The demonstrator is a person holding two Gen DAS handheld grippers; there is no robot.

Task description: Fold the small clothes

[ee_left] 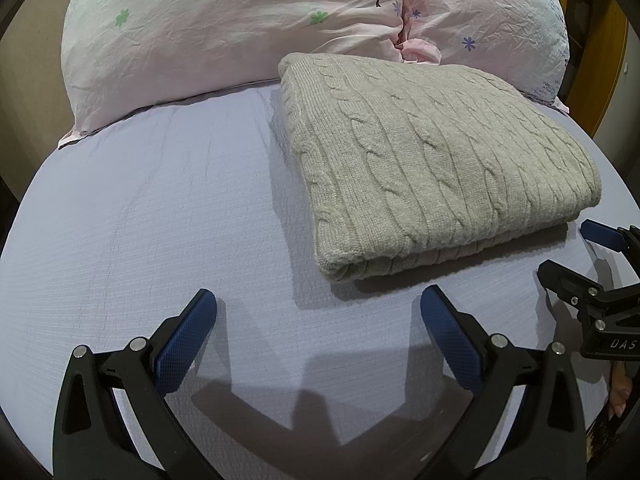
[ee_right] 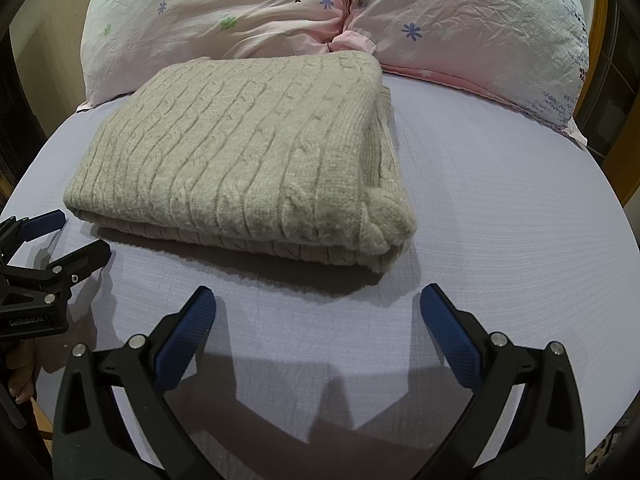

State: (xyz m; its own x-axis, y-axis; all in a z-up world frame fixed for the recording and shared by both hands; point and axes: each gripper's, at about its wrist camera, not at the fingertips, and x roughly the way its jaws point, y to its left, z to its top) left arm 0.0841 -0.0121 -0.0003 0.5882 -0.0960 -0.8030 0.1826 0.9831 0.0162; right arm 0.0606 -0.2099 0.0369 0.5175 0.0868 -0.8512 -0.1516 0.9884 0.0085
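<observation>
Grey cable-knit sweater (ee_left: 436, 160) folded into a thick rectangle, lying flat on lilac sheet (ee_left: 160, 208), far edge touching pink floral pillows (ee_left: 224, 28). Just in front of its near edge, left gripper (ee_left: 318, 304) low over sheet, jaws spread wide, nothing held. Beside it, right gripper (ee_right: 318, 304) likewise wide apart and empty, near the sweater's front right corner. Neither touching the sweater.

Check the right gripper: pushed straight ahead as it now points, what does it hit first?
Probably the folded grey cable-knit sweater. The right gripper is open and empty above the lavender bed sheet, aimed at the sweater's near right corner. Depth is unclear; a low path could brush the sheet first.
</observation>
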